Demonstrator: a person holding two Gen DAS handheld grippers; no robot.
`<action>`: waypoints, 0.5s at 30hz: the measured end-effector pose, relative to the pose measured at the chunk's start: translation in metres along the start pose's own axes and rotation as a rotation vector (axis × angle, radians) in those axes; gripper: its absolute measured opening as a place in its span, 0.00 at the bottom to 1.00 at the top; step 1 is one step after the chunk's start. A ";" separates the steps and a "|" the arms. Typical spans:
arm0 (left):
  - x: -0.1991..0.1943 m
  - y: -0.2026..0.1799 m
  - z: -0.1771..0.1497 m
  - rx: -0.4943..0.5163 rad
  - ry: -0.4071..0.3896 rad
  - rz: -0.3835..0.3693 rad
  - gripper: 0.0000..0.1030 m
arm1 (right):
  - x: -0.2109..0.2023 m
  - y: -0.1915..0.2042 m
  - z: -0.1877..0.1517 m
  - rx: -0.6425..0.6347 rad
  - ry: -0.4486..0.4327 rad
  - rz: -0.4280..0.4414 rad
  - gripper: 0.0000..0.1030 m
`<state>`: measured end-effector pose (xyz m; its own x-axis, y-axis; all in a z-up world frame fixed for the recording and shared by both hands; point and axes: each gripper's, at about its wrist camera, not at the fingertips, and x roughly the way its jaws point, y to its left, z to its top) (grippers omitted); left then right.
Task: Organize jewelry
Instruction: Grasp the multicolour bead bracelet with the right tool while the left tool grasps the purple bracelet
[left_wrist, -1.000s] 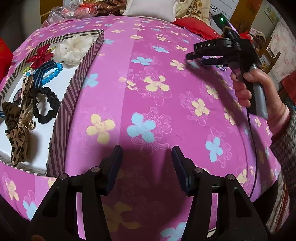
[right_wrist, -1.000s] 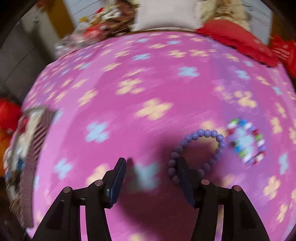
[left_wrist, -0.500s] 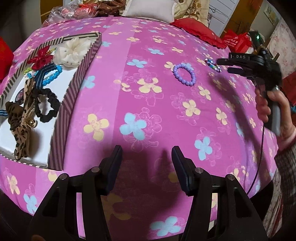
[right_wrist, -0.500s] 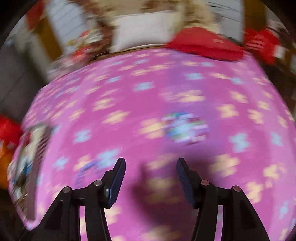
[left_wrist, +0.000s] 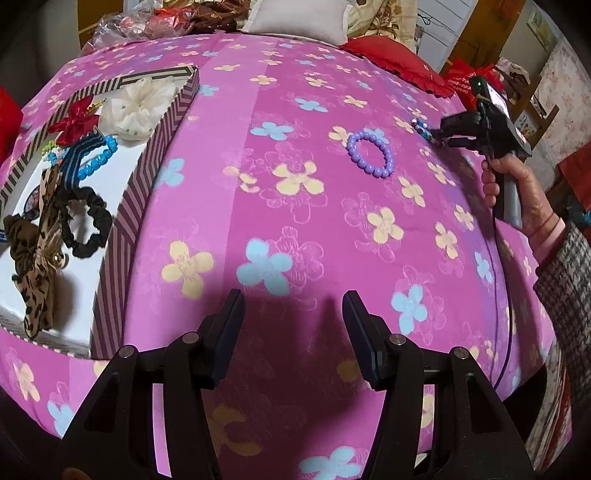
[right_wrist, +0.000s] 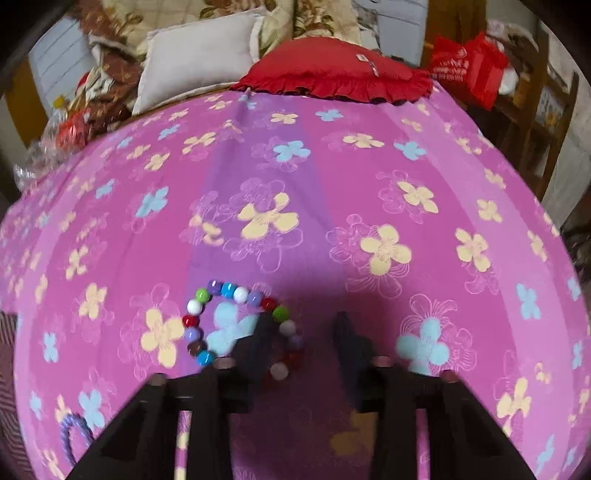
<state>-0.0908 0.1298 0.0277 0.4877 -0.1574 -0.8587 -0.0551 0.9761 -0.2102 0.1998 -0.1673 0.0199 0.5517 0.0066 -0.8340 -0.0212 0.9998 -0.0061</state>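
On the pink flowered bedspread (right_wrist: 332, 184), the right gripper (right_wrist: 303, 321) was just closing its blurred, gapped jaws around the multicoloured round-bead bracelet's (right_wrist: 221, 291) near side, while the left gripper (left_wrist: 292, 301) hung half-open, empty.

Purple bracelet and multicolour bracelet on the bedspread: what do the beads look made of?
Purple bracelet: likely plastic or acrylic, opaque, uniform round beads with soft highlights. Multicolour bracelet: probably plastic or glass, glossy; some beads opaque white, others translucent red and green with bright glints. The look cannot settle either.

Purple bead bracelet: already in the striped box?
No, the purple bead bracelet lies on the pink flowered bedspread, well apart from the striped box.
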 end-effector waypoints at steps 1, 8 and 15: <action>-0.001 0.000 0.003 -0.001 -0.003 0.000 0.53 | -0.004 0.003 -0.005 -0.011 0.012 -0.002 0.10; -0.012 -0.009 0.037 0.022 -0.040 0.010 0.53 | -0.046 0.008 -0.080 -0.076 0.023 0.050 0.09; 0.024 -0.038 0.092 0.079 -0.010 0.020 0.53 | -0.072 0.001 -0.137 -0.068 -0.099 0.139 0.09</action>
<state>0.0033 0.1030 0.0580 0.4962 -0.1365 -0.8574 0.0039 0.9879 -0.1550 0.0461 -0.1700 0.0046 0.6192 0.1502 -0.7707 -0.1579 0.9853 0.0652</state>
